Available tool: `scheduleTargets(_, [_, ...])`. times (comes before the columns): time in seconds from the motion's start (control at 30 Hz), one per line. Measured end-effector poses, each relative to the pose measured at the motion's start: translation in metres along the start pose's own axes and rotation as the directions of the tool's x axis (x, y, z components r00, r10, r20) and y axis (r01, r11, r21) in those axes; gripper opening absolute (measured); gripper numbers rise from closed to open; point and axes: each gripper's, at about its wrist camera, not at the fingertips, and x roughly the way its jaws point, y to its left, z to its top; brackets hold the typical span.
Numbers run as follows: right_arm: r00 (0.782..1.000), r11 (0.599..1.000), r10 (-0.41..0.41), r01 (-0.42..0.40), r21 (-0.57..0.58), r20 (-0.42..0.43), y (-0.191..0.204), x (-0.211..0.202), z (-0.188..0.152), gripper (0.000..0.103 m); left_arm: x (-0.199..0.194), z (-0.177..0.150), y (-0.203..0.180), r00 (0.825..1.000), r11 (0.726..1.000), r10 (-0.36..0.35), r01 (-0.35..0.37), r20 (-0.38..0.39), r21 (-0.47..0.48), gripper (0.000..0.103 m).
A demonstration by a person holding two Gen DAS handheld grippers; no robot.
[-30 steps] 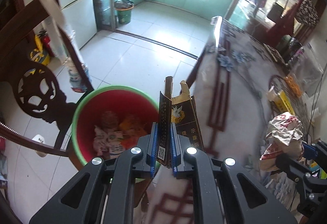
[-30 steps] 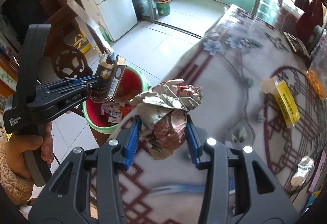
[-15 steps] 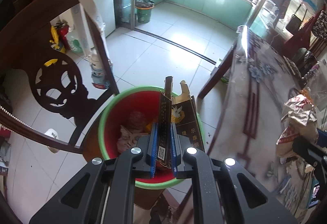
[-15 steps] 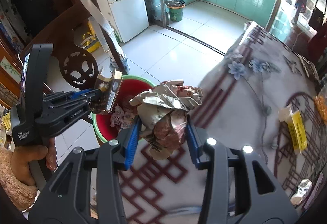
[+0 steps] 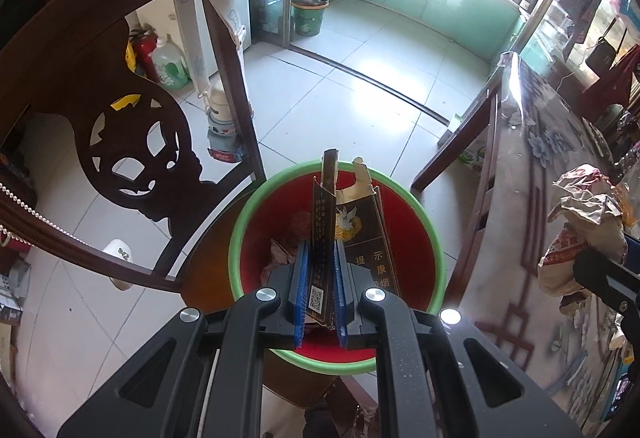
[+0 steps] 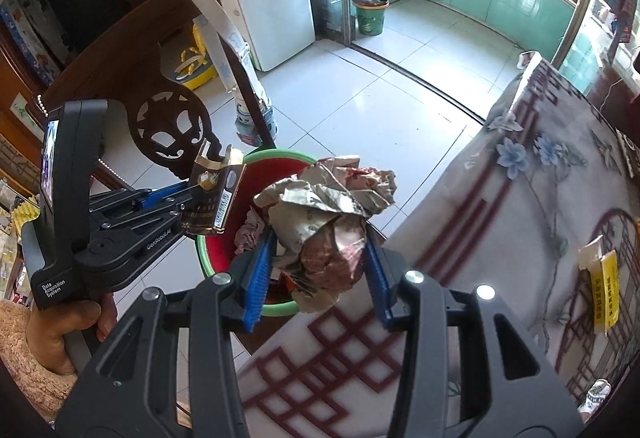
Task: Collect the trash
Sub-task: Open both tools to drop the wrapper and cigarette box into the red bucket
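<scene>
My left gripper is shut on a flattened dark cigarette pack, held directly above the red bin with a green rim. Several crumpled wrappers lie inside the bin. In the right wrist view the same pack sits in the left gripper over the bin. My right gripper is shut on a crumpled paper wrapper, held over the table edge beside the bin. That wrapper also shows at the right of the left wrist view.
A dark carved wooden chair stands close on the bin's left. The table with a flowered cloth is on the right, with a yellow packet on it. A green bin stands far off by the kitchen door.
Both grippers moved left off the table toward the bin. The cigarette pack went from over the table edge to directly above the bin. Neither grip changed.
</scene>
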Motion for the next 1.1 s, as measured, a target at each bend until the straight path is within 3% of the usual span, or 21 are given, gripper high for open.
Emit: scheduleTargets(1.1, [0.996, 0.996, 0.084, -0.084, -0.026, -0.006, 0.008, 0.015, 0.008, 0.042, 0.015, 0.004, 0.000, 0.999, 0.999, 0.035, -0.036, -0.031, -0.009, 0.009])
